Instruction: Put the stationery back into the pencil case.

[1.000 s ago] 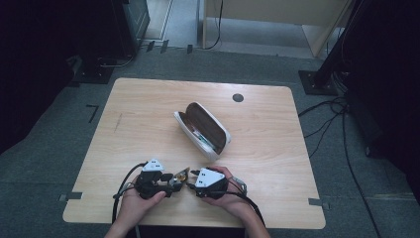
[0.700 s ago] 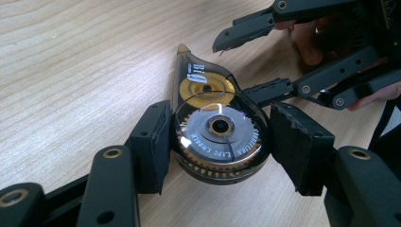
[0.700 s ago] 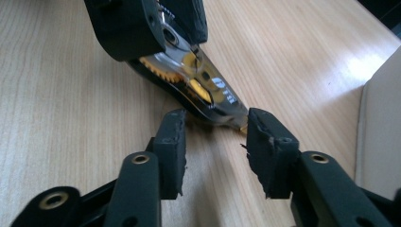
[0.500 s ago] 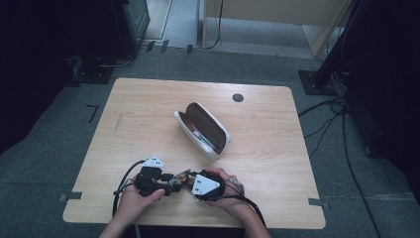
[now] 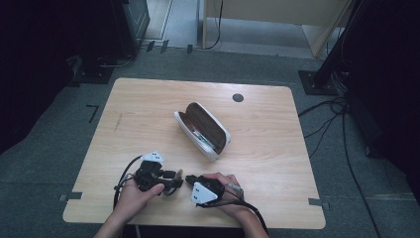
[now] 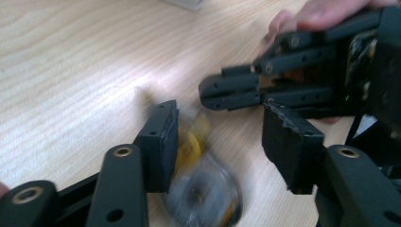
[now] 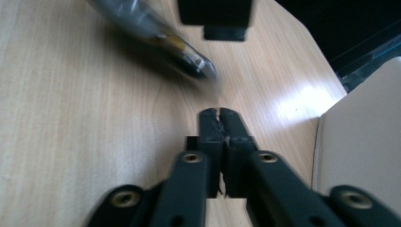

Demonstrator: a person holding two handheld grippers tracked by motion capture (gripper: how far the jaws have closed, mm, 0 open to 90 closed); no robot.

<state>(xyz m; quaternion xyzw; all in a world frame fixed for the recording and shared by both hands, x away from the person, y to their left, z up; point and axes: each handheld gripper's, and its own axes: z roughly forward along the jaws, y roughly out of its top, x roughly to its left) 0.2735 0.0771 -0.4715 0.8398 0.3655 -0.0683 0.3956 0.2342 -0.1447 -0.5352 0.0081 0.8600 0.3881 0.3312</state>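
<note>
I work at the near edge of the wooden counter (image 5: 148, 99), with the open white glasses case (image 5: 202, 129) lying well apart toward the middle. The step in hand looks like folding or steadying a pair of glasses (image 6: 201, 189) before they go into that case. They lie blurred on the counter between my two tools, so I can only guess they are sunglasses with yellowish parts. My left tool (image 6: 220, 142) has just been closing, one pad beside the frame, yet stands open around it. My right tool (image 7: 219, 113) has just closed, empty, its tips near the glasses. Next I need a firm pinch on the frame.
</note>
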